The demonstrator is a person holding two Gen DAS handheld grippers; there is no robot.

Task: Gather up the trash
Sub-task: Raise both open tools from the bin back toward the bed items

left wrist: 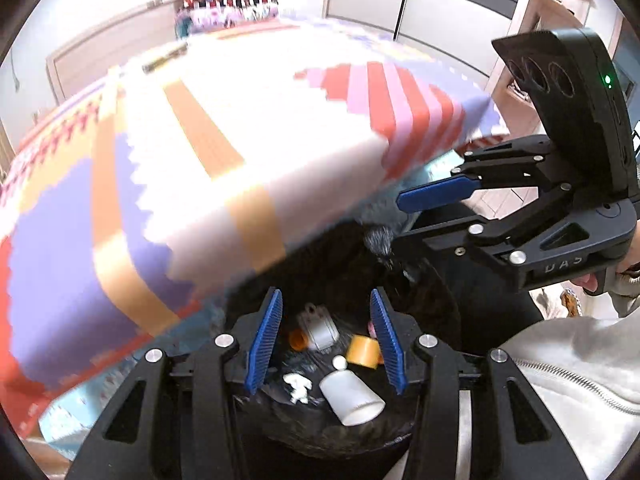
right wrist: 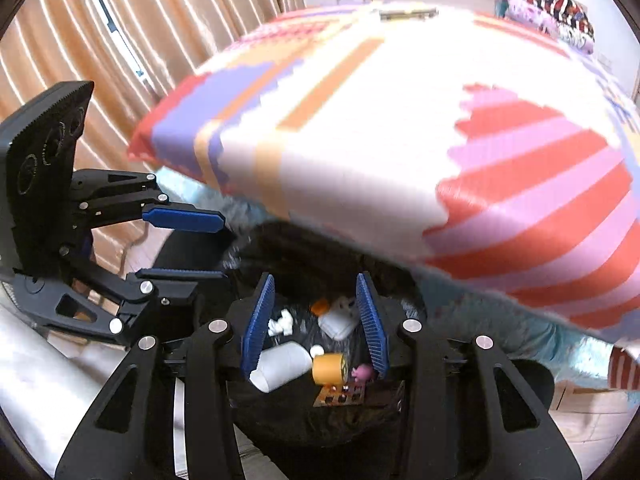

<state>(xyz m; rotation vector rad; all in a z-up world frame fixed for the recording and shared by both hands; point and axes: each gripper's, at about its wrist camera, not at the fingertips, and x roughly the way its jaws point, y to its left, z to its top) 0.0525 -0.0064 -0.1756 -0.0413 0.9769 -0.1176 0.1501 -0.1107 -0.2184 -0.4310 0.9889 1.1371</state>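
A black-lined trash bin [left wrist: 436, 304] sits beside the bed, below both grippers. Inside lie a white paper cup [left wrist: 352, 396], an orange roll [left wrist: 362, 351], a crumpled white paper [left wrist: 298, 386], a white container [left wrist: 320, 326] and a small pink piece [right wrist: 363, 372]. My left gripper [left wrist: 328, 342] is open and empty above the bin. My right gripper [right wrist: 316, 320] is open and empty above the same trash; the cup [right wrist: 282, 365] and roll [right wrist: 328, 369] show between its fingers. Each gripper also appears in the other's view: the right one [left wrist: 404, 220], the left one [right wrist: 220, 244].
A bed with a patterned red, purple, orange and white blanket [left wrist: 240, 140] overhangs the bin closely. Folded bedding [left wrist: 226, 2] lies at its far end. Striped curtains [right wrist: 100, 40] hang at the left. A grey zipped sleeve [left wrist: 576, 368] is at the right.
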